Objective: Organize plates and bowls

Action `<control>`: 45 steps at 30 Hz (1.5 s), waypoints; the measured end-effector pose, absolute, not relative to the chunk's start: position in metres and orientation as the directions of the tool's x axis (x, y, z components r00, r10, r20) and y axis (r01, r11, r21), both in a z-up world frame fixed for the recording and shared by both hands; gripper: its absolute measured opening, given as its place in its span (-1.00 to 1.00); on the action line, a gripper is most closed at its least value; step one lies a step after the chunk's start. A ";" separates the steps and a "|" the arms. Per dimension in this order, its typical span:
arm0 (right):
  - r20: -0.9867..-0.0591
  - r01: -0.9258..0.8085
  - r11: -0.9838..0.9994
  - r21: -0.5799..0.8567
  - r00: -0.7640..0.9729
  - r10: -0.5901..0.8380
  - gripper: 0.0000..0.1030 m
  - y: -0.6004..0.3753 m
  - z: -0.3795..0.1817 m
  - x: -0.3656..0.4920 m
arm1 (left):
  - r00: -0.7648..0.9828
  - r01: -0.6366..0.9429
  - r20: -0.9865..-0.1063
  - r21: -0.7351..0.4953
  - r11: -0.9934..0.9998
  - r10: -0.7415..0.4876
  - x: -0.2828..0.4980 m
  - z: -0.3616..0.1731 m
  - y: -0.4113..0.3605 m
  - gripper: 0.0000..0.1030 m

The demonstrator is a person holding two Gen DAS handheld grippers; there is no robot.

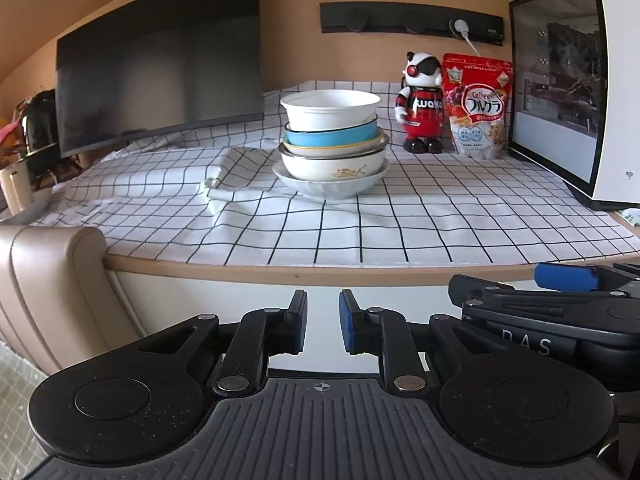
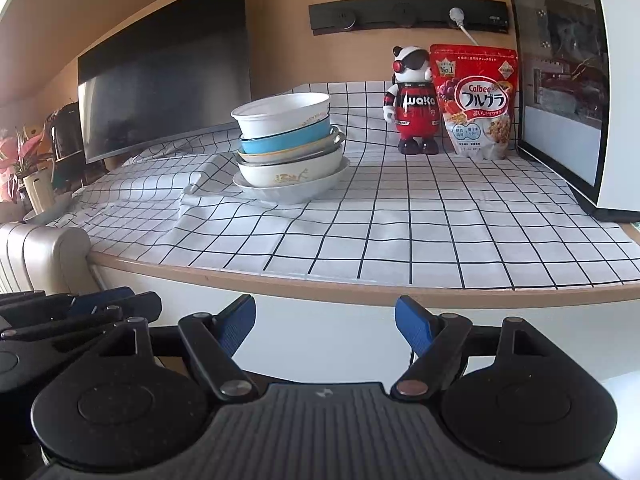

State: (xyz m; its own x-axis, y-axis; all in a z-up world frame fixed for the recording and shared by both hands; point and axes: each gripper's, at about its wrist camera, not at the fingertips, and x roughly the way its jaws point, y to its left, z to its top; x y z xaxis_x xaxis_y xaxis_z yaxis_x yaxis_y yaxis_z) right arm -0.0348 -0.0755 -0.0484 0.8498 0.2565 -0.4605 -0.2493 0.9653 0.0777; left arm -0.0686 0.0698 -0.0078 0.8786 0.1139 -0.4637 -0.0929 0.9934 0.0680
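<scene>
- The stack of bowls and plates (image 1: 332,142) stands on the checked cloth (image 1: 360,224) that covers the worktop, toward the back edge and roughly mid-width, just right of a rumpled fold in the cloth.
- From the top down: a white bowl (image 1: 331,110), a blue bowl (image 1: 332,136), a metal-rimmed dish (image 1: 336,150), a cream bowl with a gold motif (image 1: 334,166), and a shallow white plate (image 1: 330,186) carrying them all.
- The left gripper (image 1: 323,322) is clenched on nothing — its pads are nearly together, below and in front of the worktop's front edge, well apart from the stack.
- The right gripper (image 2: 325,326) has its jaws spread and empty, also short of the front edge.
- Handling, as a judgement: these look like glazed ceramic and metal — stiff, smooth, likely slippery under the pads, and breakable if dropped. The nested pile leans a little, so pushing it sideways could topple it.
- The best hold is probably the rim of the top white bowl, one pad inside and one outside, lifted straight up.
- The toy robot (image 1: 420,102) and cereal bag (image 1: 478,106) near the back right corner stand clear of the stack.
</scene>
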 end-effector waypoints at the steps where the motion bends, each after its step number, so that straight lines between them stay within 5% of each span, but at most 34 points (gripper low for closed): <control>1: -0.460 -0.250 0.965 0.077 0.850 0.257 0.51 -0.076 -0.049 -0.035 | 0.879 -0.093 -0.464 0.065 0.994 0.112 -0.069 -0.008 0.070 -0.60; 45: -0.472 -0.271 0.960 0.065 0.839 0.269 0.51 -0.070 -0.049 -0.041 | 0.887 -0.097 -0.450 0.032 0.995 0.101 -0.077 -0.004 0.069 -0.61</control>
State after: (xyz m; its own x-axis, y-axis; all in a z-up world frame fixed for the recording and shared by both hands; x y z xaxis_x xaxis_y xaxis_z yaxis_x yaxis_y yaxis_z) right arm -0.0412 -0.0702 -0.0494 0.8392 0.2693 -0.4724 -0.2714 0.9602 0.0653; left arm -0.0767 0.0685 -0.0044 0.8872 0.1011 -0.4502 -0.0969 0.9948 0.0325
